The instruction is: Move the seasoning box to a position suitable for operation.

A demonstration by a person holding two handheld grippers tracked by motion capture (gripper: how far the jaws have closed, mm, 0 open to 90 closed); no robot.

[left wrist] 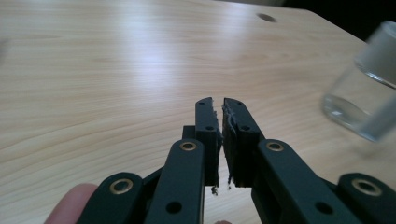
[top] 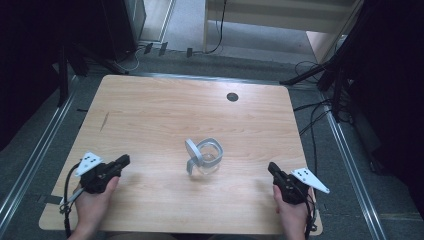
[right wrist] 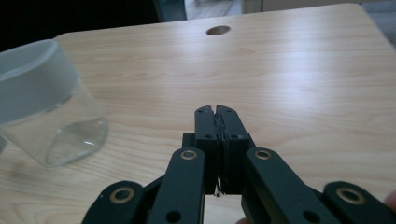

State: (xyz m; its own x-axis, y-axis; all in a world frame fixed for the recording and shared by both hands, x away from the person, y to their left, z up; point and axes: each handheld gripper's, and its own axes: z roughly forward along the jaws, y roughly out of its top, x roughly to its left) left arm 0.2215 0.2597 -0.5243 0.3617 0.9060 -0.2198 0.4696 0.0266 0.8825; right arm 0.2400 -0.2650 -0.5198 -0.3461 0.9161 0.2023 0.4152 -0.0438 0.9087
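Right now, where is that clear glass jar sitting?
In the high view the glass jar stands near the middle of the wooden table, between the left claw and the right claw, nearer the person's edge than the round hole.

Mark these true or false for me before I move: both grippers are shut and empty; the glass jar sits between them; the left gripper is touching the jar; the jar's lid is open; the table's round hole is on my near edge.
1. Both grippers are shut and empty. True: the left gripper and the right gripper have jaws together with nothing between them.
2. The glass jar sits between them. True, near the middle of the table.
3. The left gripper touches the jar. False: bare wood separates them.
4. The jar's lid is open. True, swung to one side.
5. The round hole is on the near edge. False: it is near the far edge.
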